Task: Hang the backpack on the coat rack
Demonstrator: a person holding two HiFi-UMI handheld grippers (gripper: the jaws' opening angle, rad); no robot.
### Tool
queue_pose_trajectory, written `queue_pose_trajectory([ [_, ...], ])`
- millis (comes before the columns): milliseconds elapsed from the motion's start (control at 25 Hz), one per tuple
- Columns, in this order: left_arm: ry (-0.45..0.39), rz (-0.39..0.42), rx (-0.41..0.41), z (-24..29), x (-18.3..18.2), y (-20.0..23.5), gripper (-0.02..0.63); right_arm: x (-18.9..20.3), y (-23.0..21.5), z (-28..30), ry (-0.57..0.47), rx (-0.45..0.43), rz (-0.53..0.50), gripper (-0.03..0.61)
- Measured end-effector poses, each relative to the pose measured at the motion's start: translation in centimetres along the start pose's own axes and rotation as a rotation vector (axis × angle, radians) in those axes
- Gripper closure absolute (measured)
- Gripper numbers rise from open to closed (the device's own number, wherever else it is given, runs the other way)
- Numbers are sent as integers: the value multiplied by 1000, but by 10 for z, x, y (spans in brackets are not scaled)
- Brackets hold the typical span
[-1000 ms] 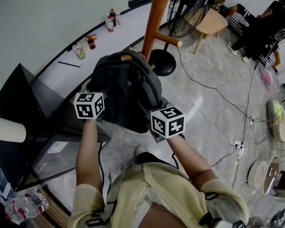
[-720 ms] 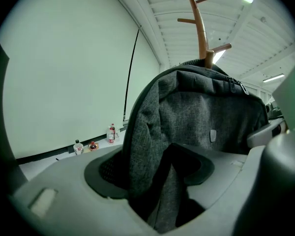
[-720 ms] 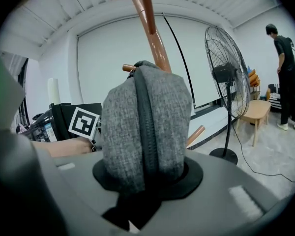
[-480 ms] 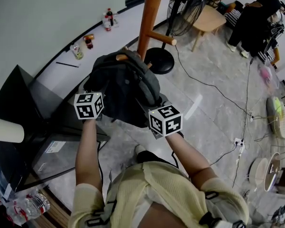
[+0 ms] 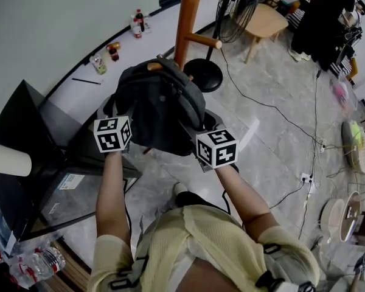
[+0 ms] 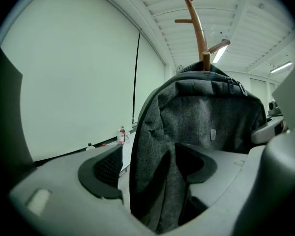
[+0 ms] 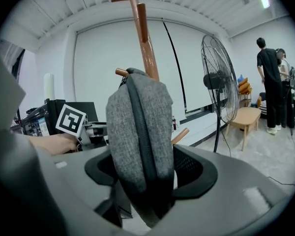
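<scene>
One grey backpack (image 5: 161, 105) hangs by its top from one peg (image 5: 153, 67) of the single wooden coat rack (image 5: 185, 17). A second peg (image 5: 202, 41) is bare. Two grippers flank the bag's lower part. The left gripper (image 6: 147, 168) and the right gripper (image 7: 150, 173) both have jaws opening, with fabric between the pads but unclamped. One standing fan (image 5: 243, 5) is nearby.

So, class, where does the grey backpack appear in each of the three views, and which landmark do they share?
Head view: backpack upper centre.
Left gripper view: backpack centre and right, large.
Right gripper view: backpack dead centre, edge-on.
Shared landmark: the wooden coat rack rising just beyond it.
</scene>
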State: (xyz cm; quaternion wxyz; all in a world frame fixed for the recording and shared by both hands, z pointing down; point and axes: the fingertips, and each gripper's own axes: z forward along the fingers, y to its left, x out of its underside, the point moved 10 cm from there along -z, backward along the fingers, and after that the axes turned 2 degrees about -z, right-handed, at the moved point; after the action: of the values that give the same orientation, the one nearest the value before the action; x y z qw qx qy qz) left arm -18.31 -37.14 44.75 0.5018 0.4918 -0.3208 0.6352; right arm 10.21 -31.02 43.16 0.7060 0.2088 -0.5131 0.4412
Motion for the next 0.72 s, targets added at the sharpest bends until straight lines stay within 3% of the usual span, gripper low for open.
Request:
queue_pose_trajectory([
  [720,-101,-21,96,-62,-15,-32,281,-6,21,-62,-130,73,-6,302],
])
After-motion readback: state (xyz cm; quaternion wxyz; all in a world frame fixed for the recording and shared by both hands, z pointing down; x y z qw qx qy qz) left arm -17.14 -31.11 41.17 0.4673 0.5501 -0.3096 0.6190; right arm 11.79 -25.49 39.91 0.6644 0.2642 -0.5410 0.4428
